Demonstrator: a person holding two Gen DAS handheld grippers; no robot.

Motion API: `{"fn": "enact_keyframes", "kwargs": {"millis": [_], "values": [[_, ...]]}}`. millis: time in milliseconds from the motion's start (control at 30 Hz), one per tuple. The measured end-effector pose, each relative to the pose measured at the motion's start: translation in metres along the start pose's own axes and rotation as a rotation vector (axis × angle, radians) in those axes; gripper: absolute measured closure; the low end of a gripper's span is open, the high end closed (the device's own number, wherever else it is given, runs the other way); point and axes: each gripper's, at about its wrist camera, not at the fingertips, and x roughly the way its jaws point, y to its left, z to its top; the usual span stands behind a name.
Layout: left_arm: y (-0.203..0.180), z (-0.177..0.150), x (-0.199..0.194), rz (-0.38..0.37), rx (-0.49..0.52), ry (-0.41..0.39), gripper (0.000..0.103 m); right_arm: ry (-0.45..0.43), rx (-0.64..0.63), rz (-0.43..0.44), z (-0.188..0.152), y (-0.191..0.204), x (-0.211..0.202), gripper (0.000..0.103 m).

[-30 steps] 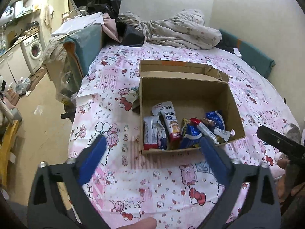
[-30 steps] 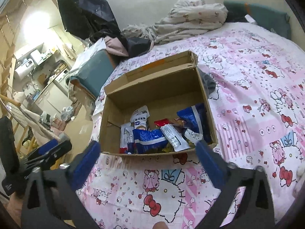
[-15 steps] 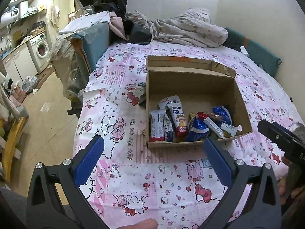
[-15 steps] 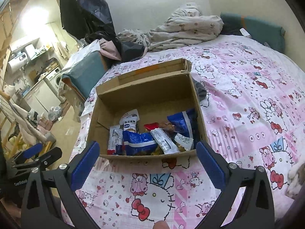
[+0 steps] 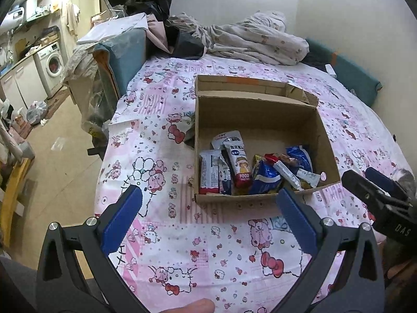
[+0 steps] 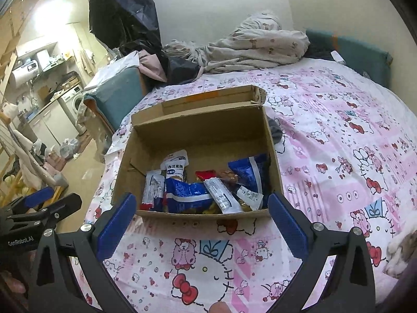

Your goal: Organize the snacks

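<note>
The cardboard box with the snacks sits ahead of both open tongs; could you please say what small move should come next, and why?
Probably bring the right tongs forward and down over the near rim of the cardboard box toward the white wrapper. Both tongs are open and empty, short of the box, and that wrapper lies on top of the pile, nearest the rim.

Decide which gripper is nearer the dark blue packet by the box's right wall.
Right. The right gripper sits outside that wall, beside the blue packet; the left gripper is off the box's front left corner.
</note>
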Motion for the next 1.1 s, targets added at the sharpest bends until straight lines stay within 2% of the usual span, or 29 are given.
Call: {"fn": "enact_keyframes", "kwargs": {"millis": [1100], "values": [[0.0003,0.0004,-0.0016,-0.014,-0.007,-0.007,0.000,-0.005,-0.017,-0.014,0.0003,0.0005,0.0007,0.000]]}}
